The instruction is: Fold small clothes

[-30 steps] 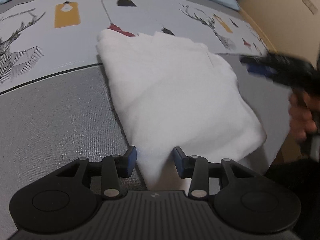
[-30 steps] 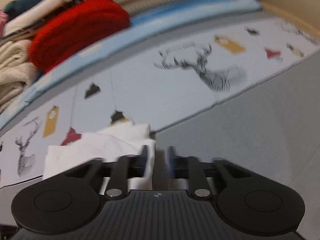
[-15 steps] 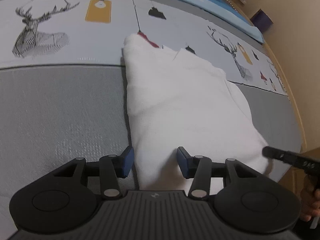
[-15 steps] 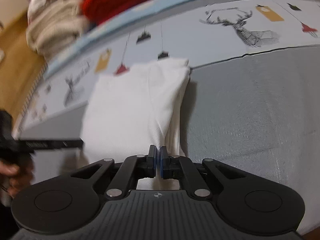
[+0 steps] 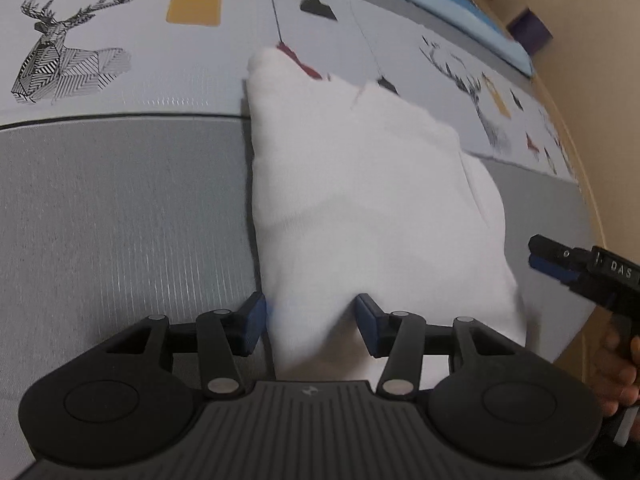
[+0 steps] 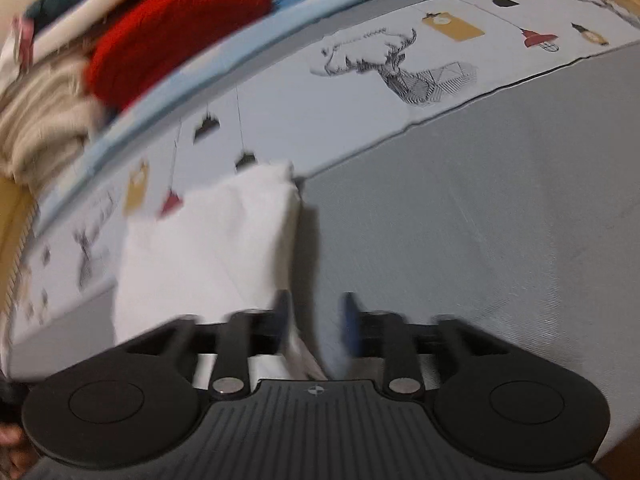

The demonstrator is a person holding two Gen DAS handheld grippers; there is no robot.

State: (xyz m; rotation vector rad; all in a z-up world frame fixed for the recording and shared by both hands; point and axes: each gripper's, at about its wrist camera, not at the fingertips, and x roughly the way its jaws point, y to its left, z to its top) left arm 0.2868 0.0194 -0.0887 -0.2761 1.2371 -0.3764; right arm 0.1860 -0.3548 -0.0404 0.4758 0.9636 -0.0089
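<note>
White folded cloth [image 5: 360, 208] lies on the grey table cover [image 5: 120, 220], its near corner between my left gripper [image 5: 310, 322], whose jaws stand apart without pinching. My right gripper [image 6: 314, 322] has just been opening its jaws; the cloth's edge sits at its left pad, released. Farther off I see the deer-print strip [image 6: 400, 68], then a red knit [image 6: 172, 36] on stacked clothes.

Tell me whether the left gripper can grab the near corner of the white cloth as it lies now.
Probably yes: the left gripper stands open with the white cloth corner already between its fingers, nothing covering it.
</note>
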